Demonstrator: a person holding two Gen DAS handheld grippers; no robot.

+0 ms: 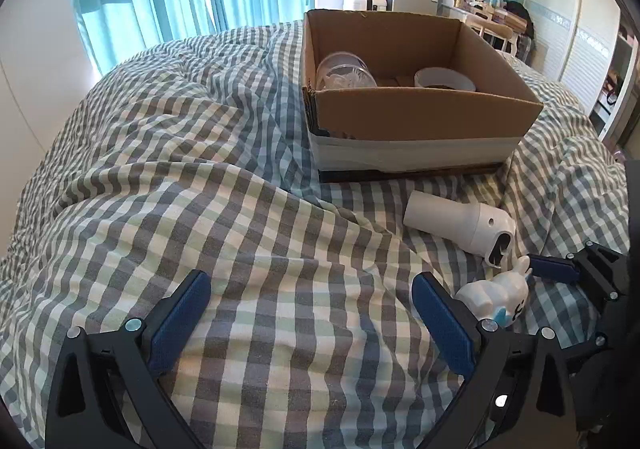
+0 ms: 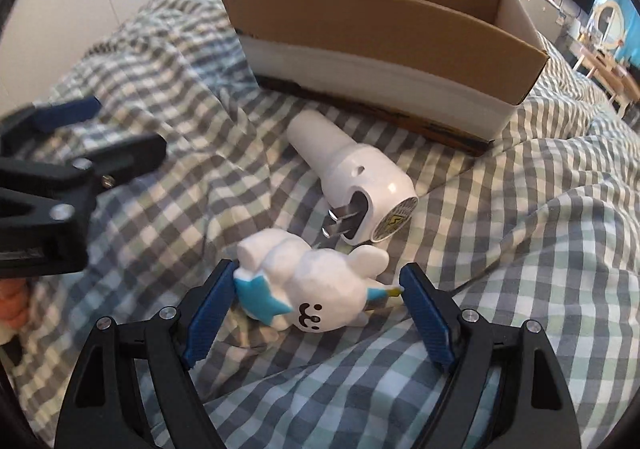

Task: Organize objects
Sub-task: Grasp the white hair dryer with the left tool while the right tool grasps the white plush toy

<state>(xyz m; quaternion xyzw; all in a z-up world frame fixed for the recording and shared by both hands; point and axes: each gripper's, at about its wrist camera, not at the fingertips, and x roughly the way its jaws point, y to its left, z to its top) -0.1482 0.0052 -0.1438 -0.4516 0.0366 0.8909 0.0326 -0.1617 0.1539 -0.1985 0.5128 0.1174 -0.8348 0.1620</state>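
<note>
On the grey-and-white checked bed quilt [image 1: 248, 209], at roughly 1 o'clock in the left wrist view, sits an open brown cardboard box with a white band round its base [image 1: 416, 121].

Contents of box: one clear plastic round container [image 1: 344, 71] at the left inner corner; one white shallow round dish with a dark inside [image 1: 444, 79] to its right. Both are seen only partly over the near wall.

Outside box, at 4 o'clock in the left view: one white cylindrical plug-in device with two metal prongs [image 2: 352, 177], lying on its side on the quilt, just short of the box's near wall, prong end pointing away from the box.

Just beside its prong end: one small white cartoon figurine with a blue star and a drawn smiling face [image 2: 312, 297], lying on its side.

Right gripper [image 2: 316, 305]: blue-padded fingers spread wide on either side of the figurine, which lies between them; the left pad seems to touch the star, though blur leaves that uncertain. Not clamped.

Left gripper [image 1: 312, 313]: fingers parted wide over bare quilt at 6 o'clock, grasping nothing, the figurine just outside its right finger.
</note>
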